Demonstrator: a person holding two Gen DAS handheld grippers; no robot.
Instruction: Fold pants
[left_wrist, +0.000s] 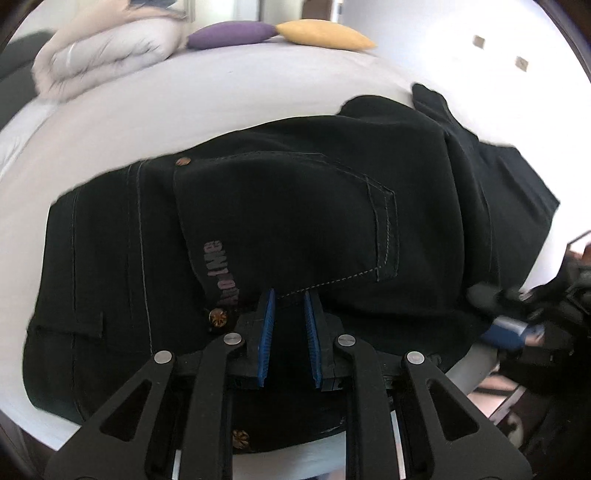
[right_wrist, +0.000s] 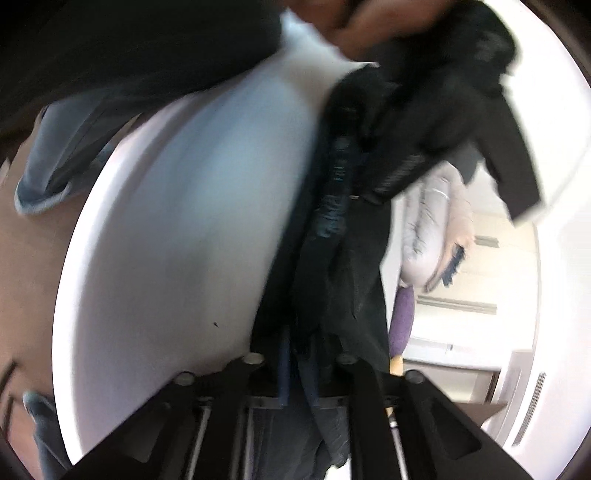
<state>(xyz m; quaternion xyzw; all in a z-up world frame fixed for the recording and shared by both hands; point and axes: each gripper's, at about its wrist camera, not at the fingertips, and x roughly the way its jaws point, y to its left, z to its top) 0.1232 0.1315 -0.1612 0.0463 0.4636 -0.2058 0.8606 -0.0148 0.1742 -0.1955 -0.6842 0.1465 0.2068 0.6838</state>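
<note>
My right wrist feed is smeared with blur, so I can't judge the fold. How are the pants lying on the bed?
Observer: The black pants lie spread on the white bed, with a back pocket facing up.
Operator: Where's the left gripper?
Observer: The left gripper is at the pocket's lower stitched edge, with a narrow gap between its blue pads.
Operator: Any landmark near it?
Observer: A metal button sits just left of the pads, below faded lettering on the pocket.
</note>
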